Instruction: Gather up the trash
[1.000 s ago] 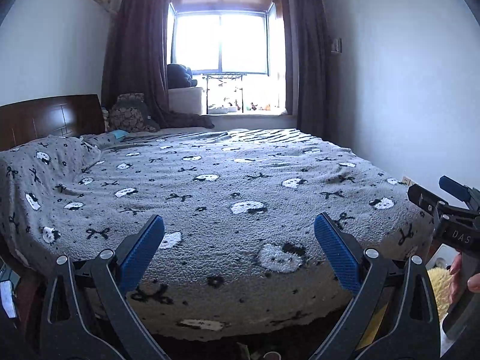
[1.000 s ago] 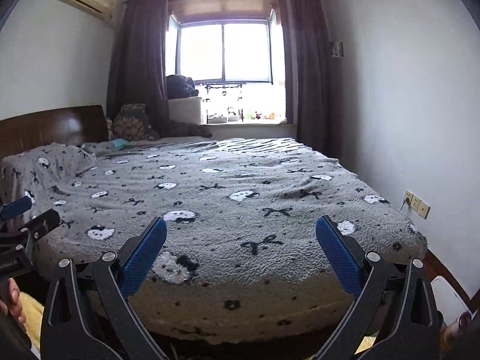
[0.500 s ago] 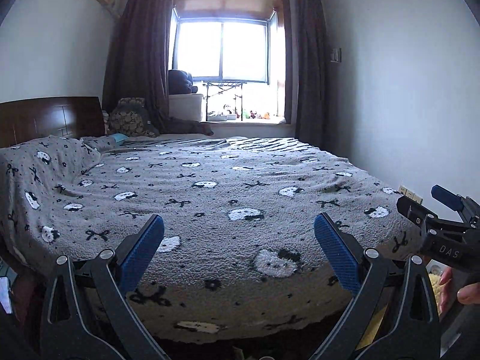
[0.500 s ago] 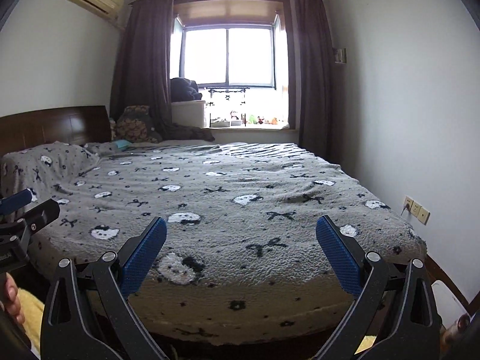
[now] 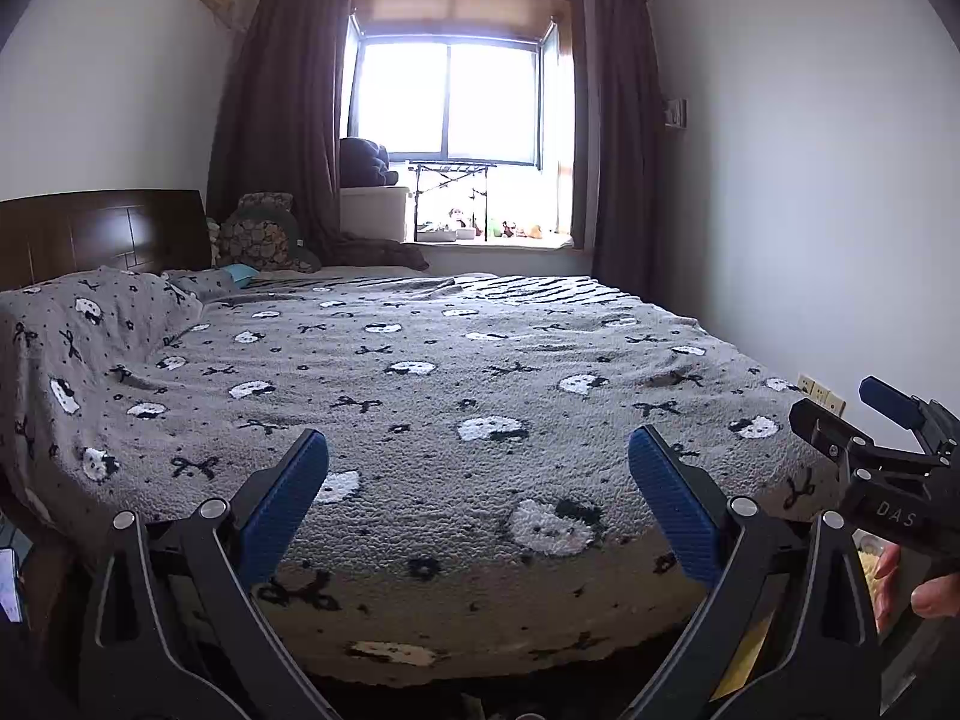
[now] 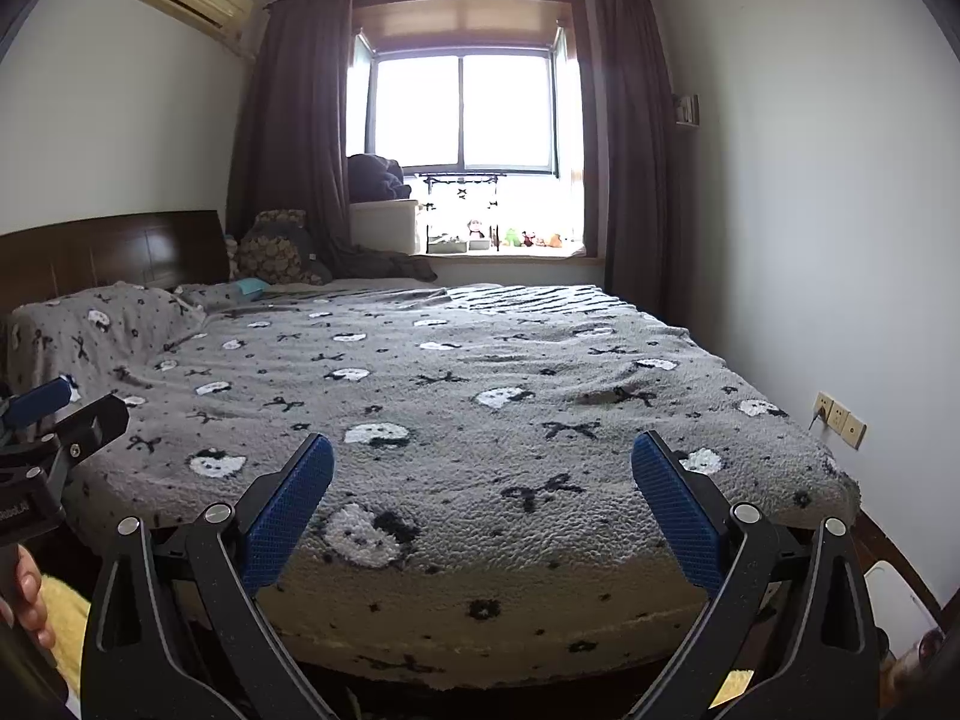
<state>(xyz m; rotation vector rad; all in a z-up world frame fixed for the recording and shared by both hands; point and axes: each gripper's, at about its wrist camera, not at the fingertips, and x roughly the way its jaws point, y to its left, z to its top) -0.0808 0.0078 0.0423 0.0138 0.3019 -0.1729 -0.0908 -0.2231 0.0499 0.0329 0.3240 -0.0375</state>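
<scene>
Two grippers up side by side at the foot of the bed, nothing in either! Left gripper (image 5: 478, 495) has its blue fingers (image 5: 282, 501) spread wide; right gripper (image 6: 482, 498) the same, fingers apart, likely carried level for scanning. Beyond them, the grey blanket (image 6: 480, 372) lies smooth, no trash showing on it. Farther off, cushions (image 6: 279, 255) against the headboard (image 6: 108, 246), then a cluttered windowsill (image 6: 510, 249). Trash location: cannot tell from here.

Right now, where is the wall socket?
In the right wrist view the wall socket sits low on the right-hand wall, just past the near right corner of the bed, right of the open right gripper.
</scene>
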